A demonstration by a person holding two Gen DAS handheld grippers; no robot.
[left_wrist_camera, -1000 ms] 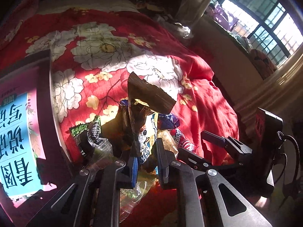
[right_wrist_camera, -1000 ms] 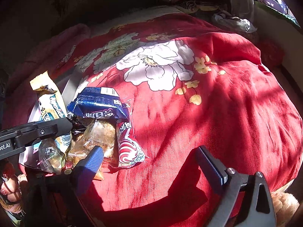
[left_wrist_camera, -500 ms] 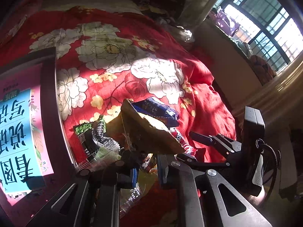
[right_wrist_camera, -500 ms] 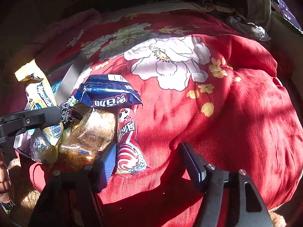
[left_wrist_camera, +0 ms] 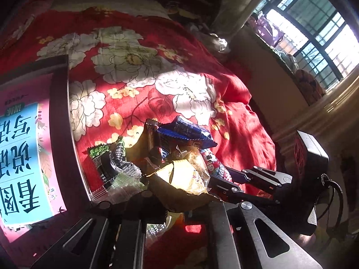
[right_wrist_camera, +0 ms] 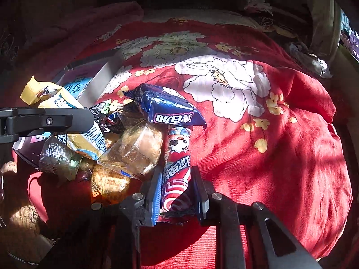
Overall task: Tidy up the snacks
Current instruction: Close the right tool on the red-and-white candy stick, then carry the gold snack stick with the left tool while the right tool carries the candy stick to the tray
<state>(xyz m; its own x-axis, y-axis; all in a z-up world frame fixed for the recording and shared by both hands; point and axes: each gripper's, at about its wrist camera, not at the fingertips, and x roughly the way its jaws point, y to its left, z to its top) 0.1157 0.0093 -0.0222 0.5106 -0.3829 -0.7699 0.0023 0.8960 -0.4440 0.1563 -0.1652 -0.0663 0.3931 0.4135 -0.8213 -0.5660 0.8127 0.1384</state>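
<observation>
- Right wrist view: my right gripper (right_wrist_camera: 176, 196) has its jaws closed in on the lower end of the red tube-shaped snack packet with a cartoon panda face (right_wrist_camera: 177, 168); both pads touch its sides.
- The red packet lies lengthwise on the red floral bedspread (right_wrist_camera: 258, 139), its upper end tucked under the dark blue crinkled snack wrapper with white lettering (right_wrist_camera: 170, 109).
- Just left of it, touching, sits the clear plastic bag of pale pastries (right_wrist_camera: 134, 152), with more clear-wrapped snacks lower left in the heap.
- My left gripper (right_wrist_camera: 88, 120) reaches in from the left edge, one dark finger lying across the yellow and light-blue snack pouch with a barcode (right_wrist_camera: 74, 134).
- Left wrist view: the yellow pouch (left_wrist_camera: 179, 179) sits crumpled right at my left jaws and hides the tips; it looks pinched there, jaws narrow.
- A green-and-black printed sachet (left_wrist_camera: 107, 161) lies at the left of the heap, beside the dark-framed tray holding a pink and blue booklet with Chinese characters (left_wrist_camera: 60, 121).
- The right gripper (left_wrist_camera: 237, 179) shows at the right side of the heap.
- The whole snack heap rests on the bed near the tray's edge.
</observation>
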